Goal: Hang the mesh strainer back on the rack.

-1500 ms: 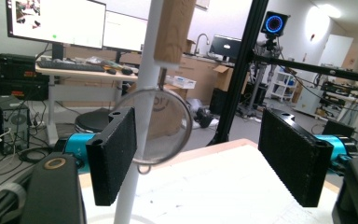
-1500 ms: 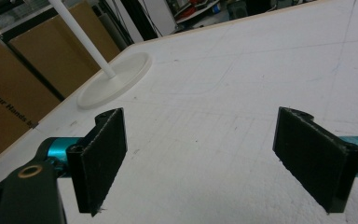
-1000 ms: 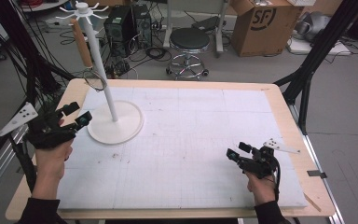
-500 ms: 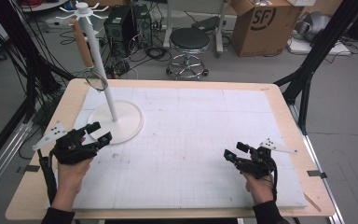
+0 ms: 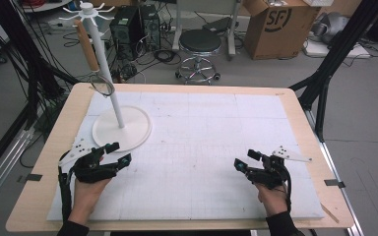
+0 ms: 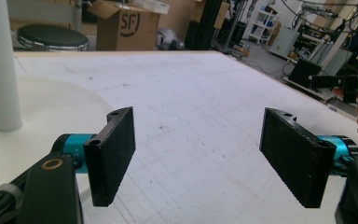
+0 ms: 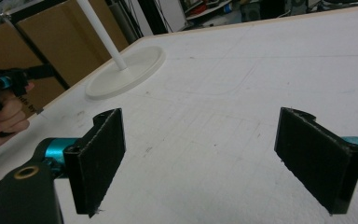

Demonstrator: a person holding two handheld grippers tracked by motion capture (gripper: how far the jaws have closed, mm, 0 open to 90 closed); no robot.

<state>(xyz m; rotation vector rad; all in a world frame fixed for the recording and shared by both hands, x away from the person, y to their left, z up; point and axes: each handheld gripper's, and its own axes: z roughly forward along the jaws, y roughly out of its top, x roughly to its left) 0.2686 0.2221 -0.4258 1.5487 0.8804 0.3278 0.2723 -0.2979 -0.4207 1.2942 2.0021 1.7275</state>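
Left gripper point(image 5: 117, 154): it has moved in from the left edge of the table. A moment ago it was out past the edge. Now it sits over the white mat point(image 5: 211, 147), just beside the stand's round foot point(image 5: 122, 130).
Right gripper point(image 5: 246, 161): it has stayed in the same spot, low over the mat on the right side.
What that means: I think the left hand has come back to a resting place. Nothing is being carried.
Left jaws: wide apart, with nothing between them. You can see bare mat in the gap in the left gripper view.
Right jaws: wide apart too, and holding nothing.
Stand: a tall white pole point(image 5: 106, 73) on a flat round foot. It is upright, at the back left of the mat. It has little white arms at the top point(image 5: 86, 8).
Hanging thing: a tool with a wooden handle point(image 5: 87, 45) and a round wire ring point(image 5: 102, 84) at its low end. It hangs from one of the top arms, close beside the pole. I cannot tell if the ring touches the pole.
Where it is: well apart from the right gripper, nearer the left one.
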